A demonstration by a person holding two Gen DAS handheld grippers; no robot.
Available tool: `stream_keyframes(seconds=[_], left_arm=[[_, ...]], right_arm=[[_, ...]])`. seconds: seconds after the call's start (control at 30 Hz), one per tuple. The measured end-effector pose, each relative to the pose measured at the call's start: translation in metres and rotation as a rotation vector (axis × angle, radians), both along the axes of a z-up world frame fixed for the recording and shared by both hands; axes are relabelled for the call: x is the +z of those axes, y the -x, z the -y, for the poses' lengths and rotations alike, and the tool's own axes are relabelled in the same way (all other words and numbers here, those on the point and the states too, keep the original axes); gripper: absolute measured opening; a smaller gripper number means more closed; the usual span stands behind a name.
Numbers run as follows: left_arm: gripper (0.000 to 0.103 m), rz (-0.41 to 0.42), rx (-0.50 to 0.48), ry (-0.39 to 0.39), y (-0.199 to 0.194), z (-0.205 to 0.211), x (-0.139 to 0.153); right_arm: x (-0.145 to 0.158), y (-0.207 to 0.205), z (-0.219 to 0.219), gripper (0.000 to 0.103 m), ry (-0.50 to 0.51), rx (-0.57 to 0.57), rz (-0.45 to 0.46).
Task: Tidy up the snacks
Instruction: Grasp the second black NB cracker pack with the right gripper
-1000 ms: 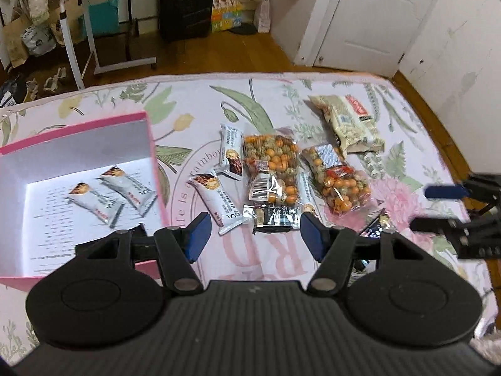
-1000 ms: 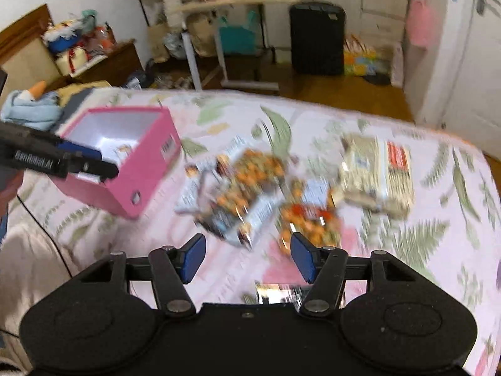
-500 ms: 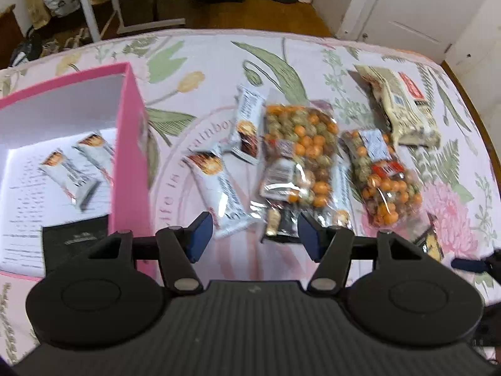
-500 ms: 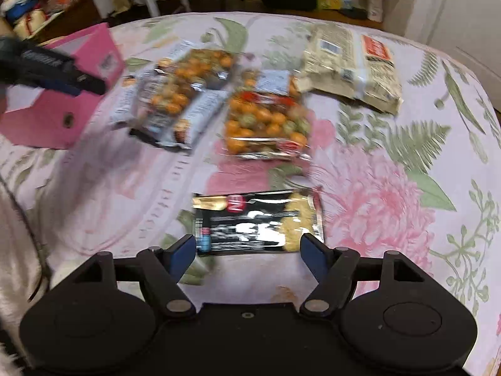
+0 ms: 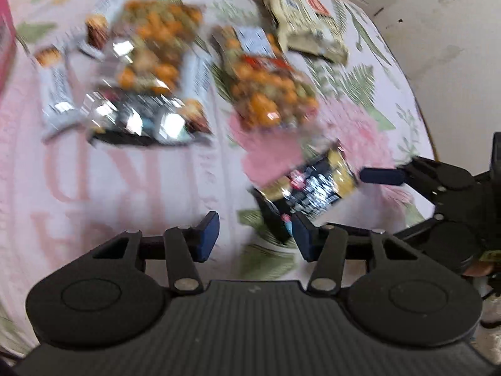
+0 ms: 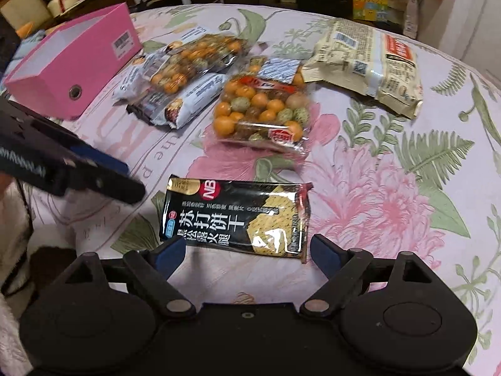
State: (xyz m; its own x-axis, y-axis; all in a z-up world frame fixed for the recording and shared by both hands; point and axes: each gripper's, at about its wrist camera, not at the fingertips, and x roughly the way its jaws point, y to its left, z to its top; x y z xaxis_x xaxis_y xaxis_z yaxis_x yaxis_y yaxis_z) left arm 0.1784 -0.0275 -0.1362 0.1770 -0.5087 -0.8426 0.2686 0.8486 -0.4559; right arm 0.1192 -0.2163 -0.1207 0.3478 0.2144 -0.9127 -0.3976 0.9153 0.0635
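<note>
So the right gripper was hanging just above the near edge of the black cracker pack, jaws spreading wider and nothing pinched yet. The pack lay flat on the floral cloth, just ahead of the blue pads, with each pad roughly level with one short end. It looked like the lineup for a grab across the pack's length.

The left gripper was in motion, that view was pretty smeared. Its jaws were narrowing with only bare cloth between them, so it gripped nothing. From the right camera it poked in as a dark bar just left of the pack.

Everything else sat further back: two clear bags of orange and green balls, some white bars, a big beige bag, and the pink box off at the far left, well away from the pack.

What I'd worry about:
- Flat foil pack on soft cloth, so the pads could pinch fabric along with it or just skid over the top.
- Squeezing end to end could buckle the pack and crush the crackers.
- The two grippers were close together near that pack, so a bump seemed possible if both went for it.
- The box is a fair carry away, and a weak edge grip might drop the pack.
</note>
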Motion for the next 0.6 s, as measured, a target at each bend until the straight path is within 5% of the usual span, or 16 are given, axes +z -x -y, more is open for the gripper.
stream_keyframes(seconds=[0.23,0.47,0.6], left_arm=[[0.050,0.030,0.045,0.034,0.010,0.010,-0.018],[0.050,0.047,0.021,0.080,0.010,0.024,-0.020],[0.050,0.068,0.012,0.037,0.014,0.026,-0.017]], right_arm=[[-0.017,0.000,-0.008,0.101,0.035,0.018,0.037],[-0.017,0.007,-0.024,0.101,0.042,0.003,0.070],[-0.016,0.008,-0.031,0.101,0.043,-0.032,0.055]])
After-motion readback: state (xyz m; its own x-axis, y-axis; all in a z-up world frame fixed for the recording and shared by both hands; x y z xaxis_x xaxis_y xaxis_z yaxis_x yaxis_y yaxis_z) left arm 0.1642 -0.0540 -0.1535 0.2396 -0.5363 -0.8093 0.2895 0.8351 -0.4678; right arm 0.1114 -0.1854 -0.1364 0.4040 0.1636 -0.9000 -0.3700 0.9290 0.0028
